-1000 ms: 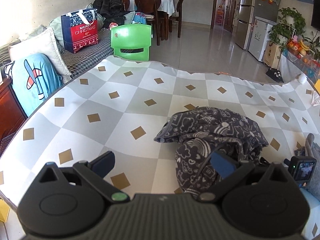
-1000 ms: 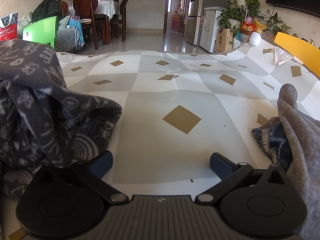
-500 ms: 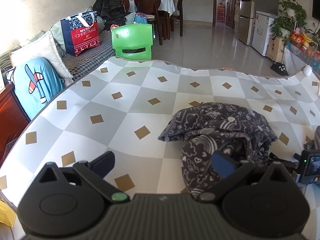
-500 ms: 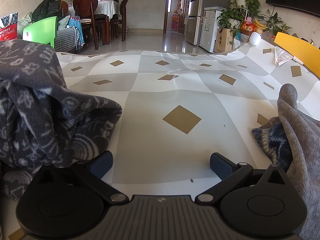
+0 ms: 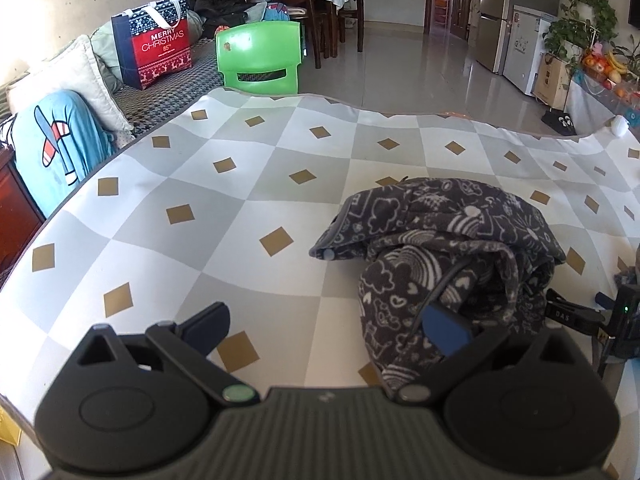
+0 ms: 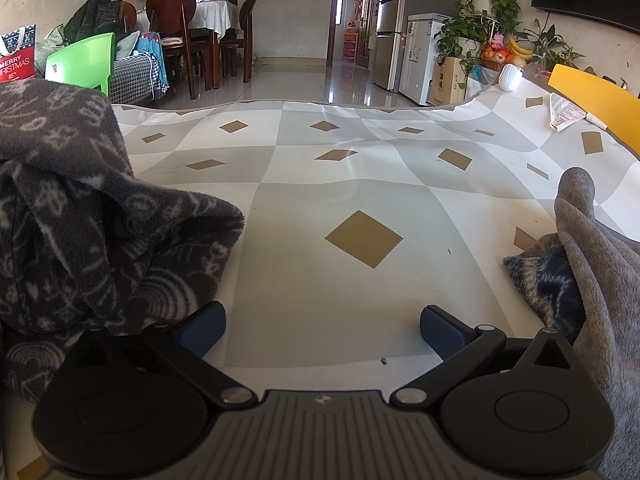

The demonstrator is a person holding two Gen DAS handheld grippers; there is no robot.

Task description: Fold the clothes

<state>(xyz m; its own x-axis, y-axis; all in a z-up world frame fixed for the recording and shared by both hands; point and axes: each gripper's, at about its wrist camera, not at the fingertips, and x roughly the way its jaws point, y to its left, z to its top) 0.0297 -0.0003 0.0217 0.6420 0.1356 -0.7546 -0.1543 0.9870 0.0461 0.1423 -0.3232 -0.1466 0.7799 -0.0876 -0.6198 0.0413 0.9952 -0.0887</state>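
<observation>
A dark grey fleece garment with white doodle print (image 5: 448, 248) lies bunched on the checked tablecloth (image 5: 240, 216), right of centre in the left wrist view. My left gripper (image 5: 326, 326) is open just in front of it, its right finger overlapping the garment's near edge. The same garment (image 6: 80, 216) fills the left of the right wrist view. My right gripper (image 6: 322, 326) rests open low over bare cloth, its left finger beside the garment. A plain grey fleece piece (image 6: 592, 272) with a blue patterned part lies at the right.
The table's far edge (image 6: 280, 102) drops to a tiled floor. A green chair (image 5: 260, 56), a sofa with cushions and a Christmas bag (image 5: 154, 50) stand beyond. A yellow chair (image 6: 592, 100) and a folded paper (image 6: 564, 114) are at the far right. The right gripper's body (image 5: 616, 320) shows beside the garment.
The left gripper has drawn back and risen slightly, so the dark garment sits farther away in its view. The right gripper and both garments have stayed put.
</observation>
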